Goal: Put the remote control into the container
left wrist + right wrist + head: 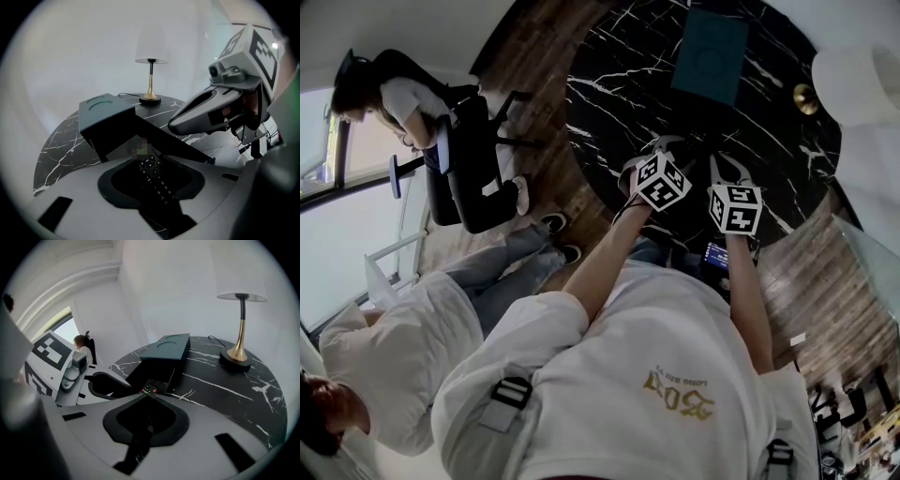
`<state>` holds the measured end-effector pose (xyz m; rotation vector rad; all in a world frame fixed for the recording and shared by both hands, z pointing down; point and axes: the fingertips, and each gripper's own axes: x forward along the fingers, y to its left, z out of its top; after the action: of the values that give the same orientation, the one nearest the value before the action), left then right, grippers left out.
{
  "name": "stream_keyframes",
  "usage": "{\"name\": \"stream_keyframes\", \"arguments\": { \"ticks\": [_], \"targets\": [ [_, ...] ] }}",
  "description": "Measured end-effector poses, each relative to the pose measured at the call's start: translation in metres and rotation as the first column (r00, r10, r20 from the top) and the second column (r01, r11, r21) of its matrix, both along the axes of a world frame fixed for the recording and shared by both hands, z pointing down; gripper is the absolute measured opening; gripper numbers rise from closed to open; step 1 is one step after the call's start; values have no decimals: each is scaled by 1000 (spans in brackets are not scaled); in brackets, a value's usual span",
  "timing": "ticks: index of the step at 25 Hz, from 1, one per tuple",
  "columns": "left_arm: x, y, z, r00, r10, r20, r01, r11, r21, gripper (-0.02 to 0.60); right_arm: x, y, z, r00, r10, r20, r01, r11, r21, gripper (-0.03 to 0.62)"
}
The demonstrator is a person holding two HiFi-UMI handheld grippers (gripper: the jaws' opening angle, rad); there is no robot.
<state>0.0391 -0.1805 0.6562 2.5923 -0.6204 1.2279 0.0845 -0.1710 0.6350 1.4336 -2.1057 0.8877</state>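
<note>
One remote control (157, 180) bears an "OK" key; rest unreadable.

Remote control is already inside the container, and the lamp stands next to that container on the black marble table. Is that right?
Not quite. The remote control is not inside the container; it lies between the jaws of the left gripper, short of the container, as the left gripper view shows. The lamp does stand next to that container on the black marble table.
</note>
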Motion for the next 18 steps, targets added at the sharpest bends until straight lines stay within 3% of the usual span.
{"name": "stream_keyframes", "arguments": {
  "ticks": [1, 3, 13, 18],
  "targets": [
    [0, 1, 0, 1000, 0, -7, 0, 1000, 1, 138, 1, 0, 0, 1000, 4, 3, -4, 1000, 1, 11],
    [-1, 2, 1, 1000, -10, -29, 10, 1000, -4, 6, 4, 1, -1, 1000, 16, 18, -16, 1000, 1, 11],
    [-15, 2, -10, 992, -100, -80, 101, 995, 9, 6, 20, 3, -16, 999, 29, 14, -29, 999, 34, 11],
    [-17, -7, -27, 970, -167, -175, 174, 985, 20, 6, 20, 4, -26, 1000, 10, 4, -11, 998, 66, 11]
  ]
}}
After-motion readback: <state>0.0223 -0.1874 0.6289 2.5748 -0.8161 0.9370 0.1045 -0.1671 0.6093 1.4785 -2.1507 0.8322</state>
